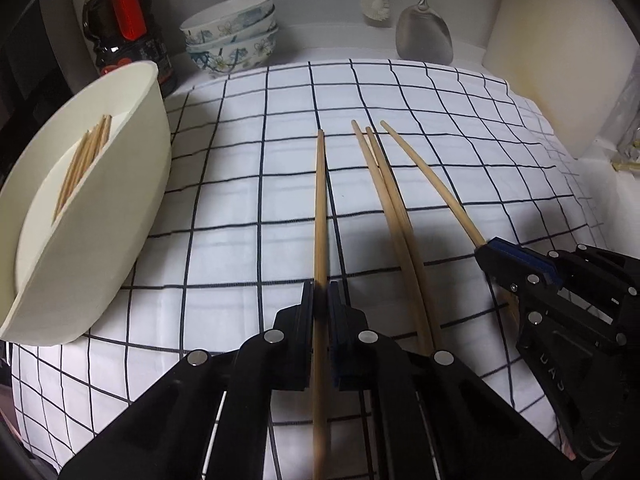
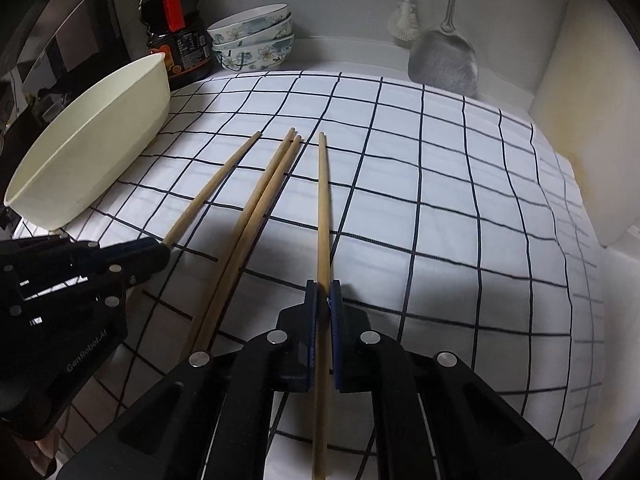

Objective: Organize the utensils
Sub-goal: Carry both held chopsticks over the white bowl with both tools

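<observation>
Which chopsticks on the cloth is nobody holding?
The middle pair, lying side by side and touching. The leftmost chopstick is pinched in the left gripper, and the rightmost chopstick in the right gripper.

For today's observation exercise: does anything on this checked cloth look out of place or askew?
Yes. Four chopsticks lie loose on the cloth, splayed rather than parallel, while others already sit in the white tub. The left gripper and right gripper each clamp one outer chopstick.
</observation>
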Tool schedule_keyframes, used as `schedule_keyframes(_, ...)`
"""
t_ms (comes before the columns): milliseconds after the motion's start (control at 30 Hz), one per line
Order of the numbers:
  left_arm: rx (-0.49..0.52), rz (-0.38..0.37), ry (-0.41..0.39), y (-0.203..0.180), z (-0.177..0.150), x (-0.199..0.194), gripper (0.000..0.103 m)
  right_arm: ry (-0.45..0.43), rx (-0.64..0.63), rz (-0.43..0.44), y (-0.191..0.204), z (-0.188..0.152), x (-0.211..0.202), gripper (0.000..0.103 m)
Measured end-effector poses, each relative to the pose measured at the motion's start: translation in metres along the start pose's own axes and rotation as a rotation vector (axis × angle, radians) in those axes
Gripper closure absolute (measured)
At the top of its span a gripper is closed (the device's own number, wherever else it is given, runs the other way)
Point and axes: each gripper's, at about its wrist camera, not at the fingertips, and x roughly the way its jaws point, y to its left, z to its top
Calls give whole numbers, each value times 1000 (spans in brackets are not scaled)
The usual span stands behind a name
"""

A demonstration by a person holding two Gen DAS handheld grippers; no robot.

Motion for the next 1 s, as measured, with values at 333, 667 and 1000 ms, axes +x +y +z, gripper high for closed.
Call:
schedule_keyframes(333,-45,-43,-70,17,8,-86,96,-78,89,77,1,11,-68,97)
schedule_keyframes(667,-174,29,-170,111,11,-155,96,-134,-34,182,85,71,-98,97)
schedule_keyframes(1000,-141,43,-164,232,29,-134,96,-150,-10,182,195,131,-55,97)
